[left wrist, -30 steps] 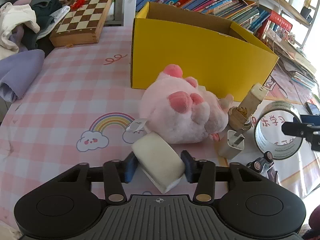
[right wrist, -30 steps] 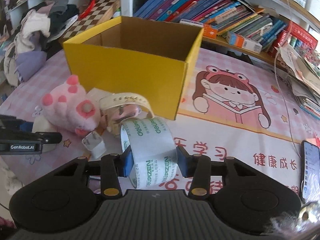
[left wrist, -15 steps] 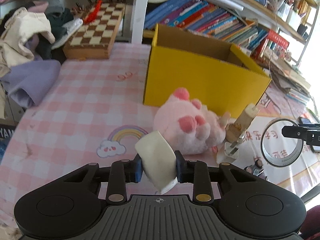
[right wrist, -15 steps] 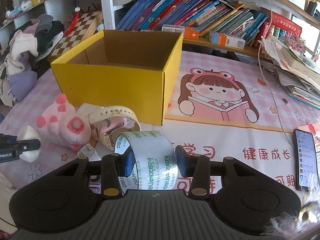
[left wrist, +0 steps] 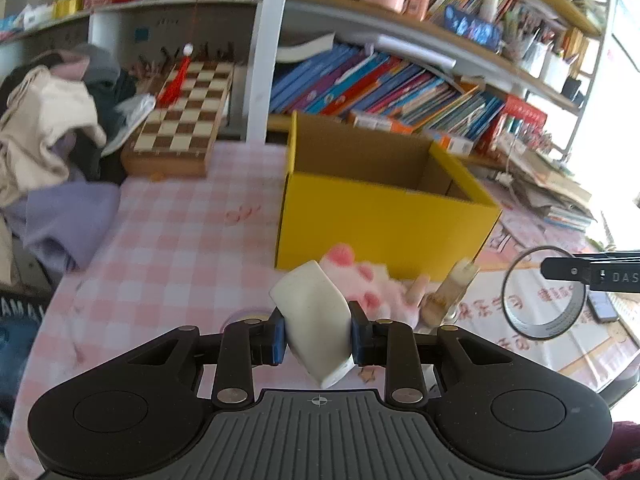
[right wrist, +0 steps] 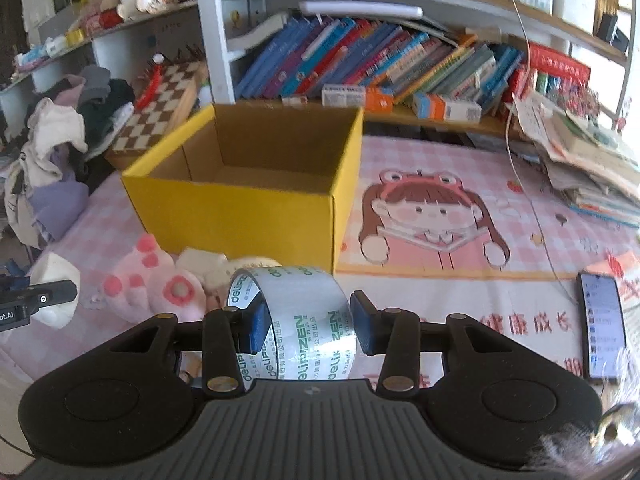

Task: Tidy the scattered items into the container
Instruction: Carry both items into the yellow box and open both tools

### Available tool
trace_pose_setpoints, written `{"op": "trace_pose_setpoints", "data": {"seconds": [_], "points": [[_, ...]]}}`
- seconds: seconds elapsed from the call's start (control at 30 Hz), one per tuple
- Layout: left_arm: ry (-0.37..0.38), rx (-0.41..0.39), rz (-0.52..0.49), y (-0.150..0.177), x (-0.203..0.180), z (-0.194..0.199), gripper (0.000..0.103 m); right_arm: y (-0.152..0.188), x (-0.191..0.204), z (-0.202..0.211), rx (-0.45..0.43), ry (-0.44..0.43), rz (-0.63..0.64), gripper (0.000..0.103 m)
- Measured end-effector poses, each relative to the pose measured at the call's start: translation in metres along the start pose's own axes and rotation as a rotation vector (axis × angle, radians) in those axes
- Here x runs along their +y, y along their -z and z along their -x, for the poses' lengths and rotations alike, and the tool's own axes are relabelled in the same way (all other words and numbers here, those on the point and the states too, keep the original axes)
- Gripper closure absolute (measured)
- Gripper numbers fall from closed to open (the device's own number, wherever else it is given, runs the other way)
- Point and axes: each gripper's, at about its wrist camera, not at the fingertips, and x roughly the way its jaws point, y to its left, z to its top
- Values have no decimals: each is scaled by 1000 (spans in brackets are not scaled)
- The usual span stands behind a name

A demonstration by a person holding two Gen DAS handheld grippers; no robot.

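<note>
pink checked table (left wrist: 168, 240), bookshelves behind, chessboard (left wrist: 184, 116) far left. left gripper (left wrist: 318, 338) held above the table, pinching a white soft block (left wrist: 314, 320) tilted between its pads. right gripper (right wrist: 306, 326) also aloft, clamped on a roll of clear tape (right wrist: 296, 320). yellow box (right wrist: 248, 204) open ahead; pink plush (right wrist: 156, 284) lying just before its front wall. since a second ago both grippers have risen, so the box interior shows more.
</note>
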Motion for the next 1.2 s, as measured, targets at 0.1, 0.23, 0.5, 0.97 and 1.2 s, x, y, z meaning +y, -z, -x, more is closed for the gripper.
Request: {"op": "trace_pose_setpoints", "data": {"seconds": [0.1,0.23,0.5,0.97,1.2], "points": [[18,-29,-19,-8,-4,4,75,-7,3,5,-21,-8,9,63],[41,-61,-50,-17,-11,8,75,-22,7,9,-50,-30,34,63],[57,-116,-96,-43,-25,4,75,-54,9,4,-101,-80,98,63],[38,-181,-158,-104,-39,-27,75,-126,-5,-35,-167,-180,207,67],[20,-159,-196,-131,-44,-65,75,-148,-6,-80,-145,-207,287,69]]}}
